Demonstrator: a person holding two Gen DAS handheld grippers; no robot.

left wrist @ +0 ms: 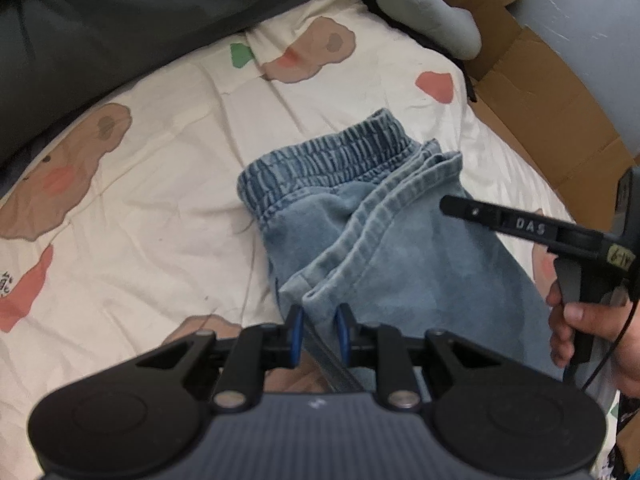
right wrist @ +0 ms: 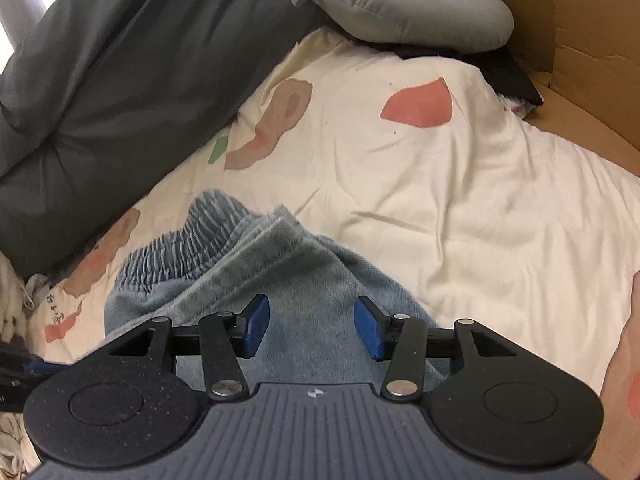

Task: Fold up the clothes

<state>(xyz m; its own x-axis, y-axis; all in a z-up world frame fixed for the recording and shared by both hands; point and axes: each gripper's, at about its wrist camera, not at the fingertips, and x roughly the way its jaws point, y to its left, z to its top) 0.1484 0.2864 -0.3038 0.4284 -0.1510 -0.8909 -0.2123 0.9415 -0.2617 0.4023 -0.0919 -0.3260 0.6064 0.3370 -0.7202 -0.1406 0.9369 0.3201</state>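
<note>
Tongs on the left [left wrist: 320, 330]: closed narrow, blue pads clamped on a hemmed corner of the jeans [left wrist: 380, 248], on the near side of the waistband [left wrist: 328, 160]. Tongs on the right [right wrist: 312, 328]: spread wide, gripping nothing, poised over plain denim just short of the waistband and to its right, the handle in the person's hand [left wrist: 580, 328].

Jeans lying on the bed sheet [left wrist: 160, 208], already doubled. Elastic waistband bunched at the far end, a stitched hem band running from beside the waistband's right end back toward the left tongs. Dark grey duvet [right wrist: 100, 100] beyond the waistband to the left, grey cushion [right wrist: 420, 8] and cardboard [right wrist: 580, 40] beyond it to the right.

Step in hand, by judgement: a fold of the legs over the body of the jeans, with one corner gripped. Fits two readings: either setting that hem down near the waistband to close a fold, or picking it up to carry a further one. Not settled by these views.

Either way, calls for a steady clamp on the left so the hem does not slip, and for the right tongs to close on the matching edge or press the cloth flat, so both layers travel together. Needs edges kept in line with the waistband and slack smoothed out. Soft, wrinkled sheet underneath likely to drag.
</note>
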